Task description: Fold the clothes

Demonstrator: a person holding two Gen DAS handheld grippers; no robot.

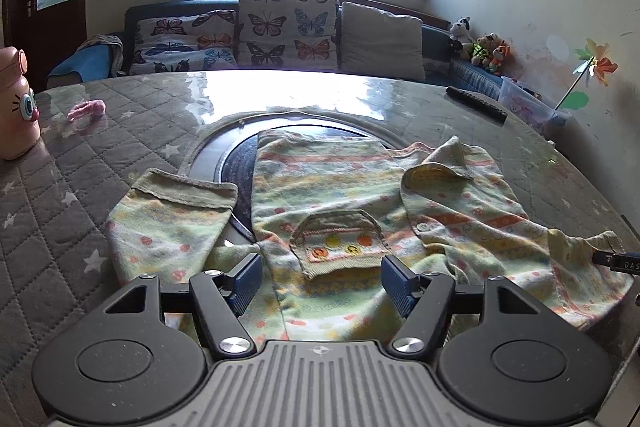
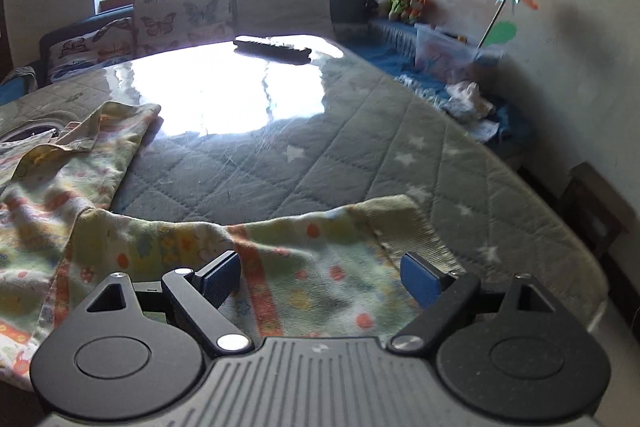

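A: Left wrist view. The shirt (image 1: 332, 195) lies spread on the table (image 1: 100, 131), its body at centre over a dark round inset. One sleeve (image 1: 168, 223) reaches to 9 o'clock; the collar side is bunched toward 3 o'clock. The left gripper (image 1: 321, 281) hovers at 6 o'clock over the pocket (image 1: 340, 243), jaws apart, nothing pinched.

B: And the right wrist view?

A: The right gripper (image 2: 322, 277) stands released above the other sleeve (image 2: 320, 251), which stretches across from 9 to 3 o'clock; no cloth sits between the pads.

B: How far along is the folding?

A: Early, by my judgement. The garment is laid out but rumpled, and no clean fold shows. Both sleeves remain to be turned in, then the body doubled.

B: Anything else on the table?

A: A remote control (image 2: 272, 49) at 12 o'clock, well apart from the shirt.
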